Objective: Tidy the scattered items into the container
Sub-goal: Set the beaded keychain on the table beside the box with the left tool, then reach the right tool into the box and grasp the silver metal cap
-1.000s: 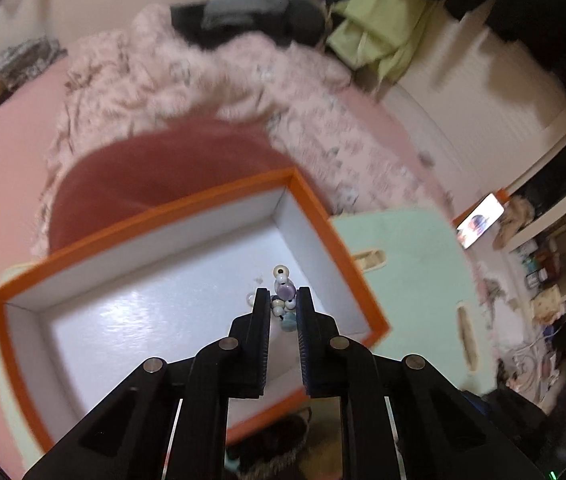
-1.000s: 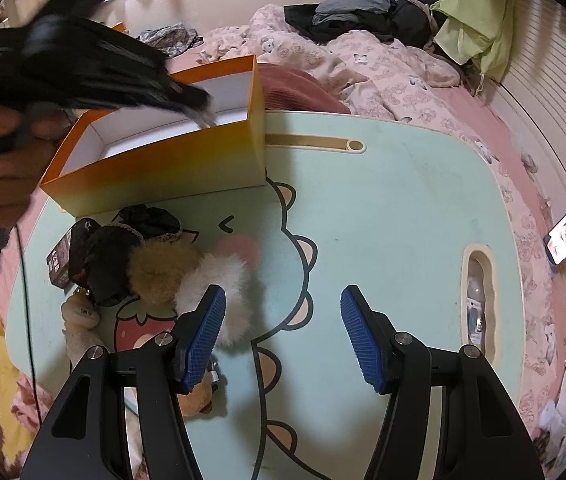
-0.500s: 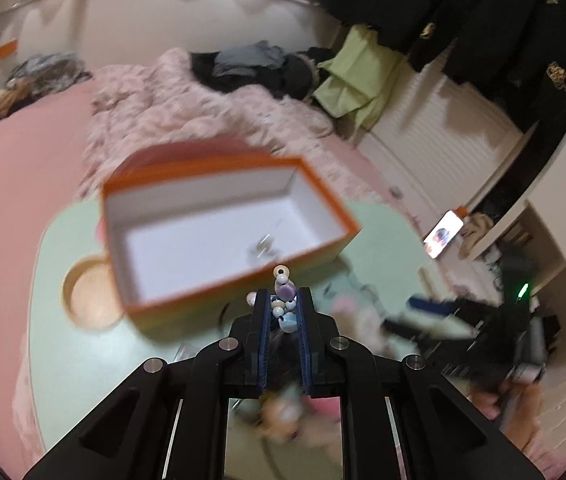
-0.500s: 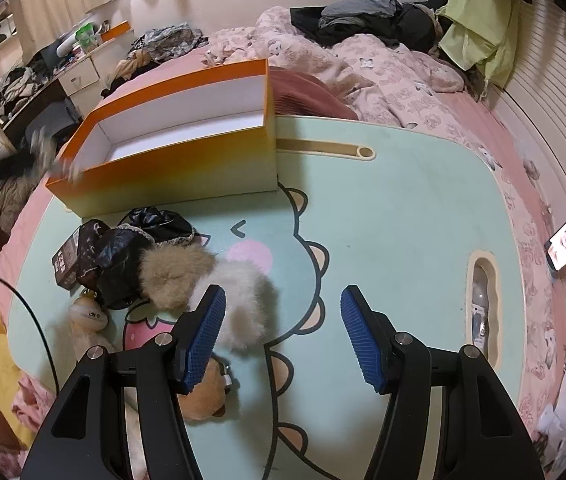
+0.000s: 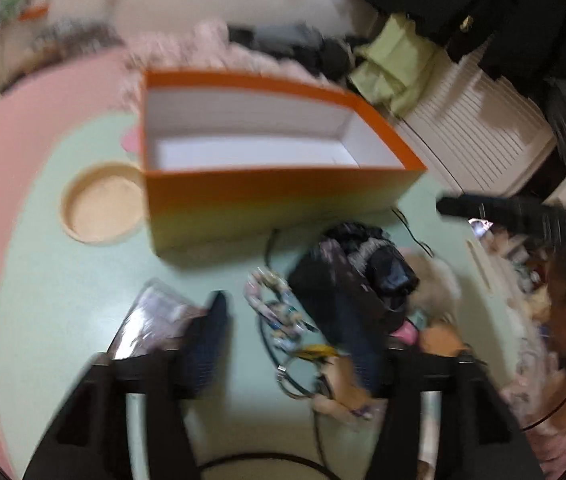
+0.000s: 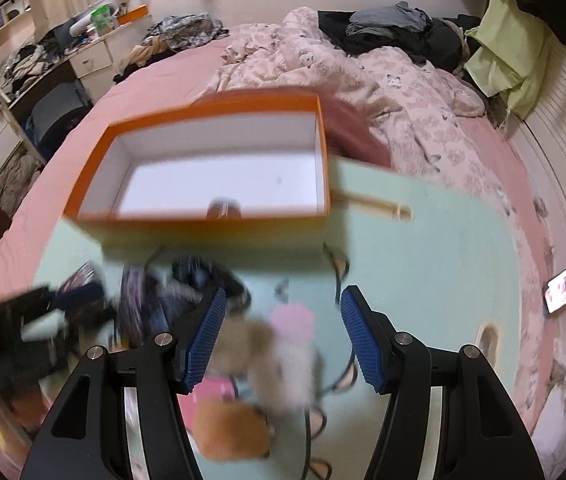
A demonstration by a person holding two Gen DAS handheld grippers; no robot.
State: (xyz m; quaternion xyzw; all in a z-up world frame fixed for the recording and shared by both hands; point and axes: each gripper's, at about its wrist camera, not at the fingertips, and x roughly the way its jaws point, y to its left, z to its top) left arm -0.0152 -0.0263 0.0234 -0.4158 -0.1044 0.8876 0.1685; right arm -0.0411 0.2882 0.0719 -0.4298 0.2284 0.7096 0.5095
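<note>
**A:** Scattered items [image 5: 347, 280] lay heaped on the mint tabletop [image 5: 63, 280], just in front of the orange box [image 5: 275, 196]. Why so close to it?

**B:** Likely so each piece needed only a short lift over the near wall. The box stood open-topped with a white inside; the right view showed one small dark thing [image 6: 225, 209] against its near wall.

**A:** What did the pile look like?

**B:** Soft and mixed: a black pouch-like lump [image 5: 387, 272], a patterned band [image 5: 271, 300], a tan and a white fluffy ball [image 6: 279, 356], an orange plush [image 6: 231, 428], and a shiny packet [image 5: 151, 320] to the left. Blur hid finer detail.

**A:** And the fingers?

**B:** The left gripper [image 5: 287, 340] was opening, angled down over the band and cords with nothing pinched. The right gripper [image 6: 281, 336] hung spread above the fluffy balls, empty. I'd judge both were poised for fresh picks.
</note>
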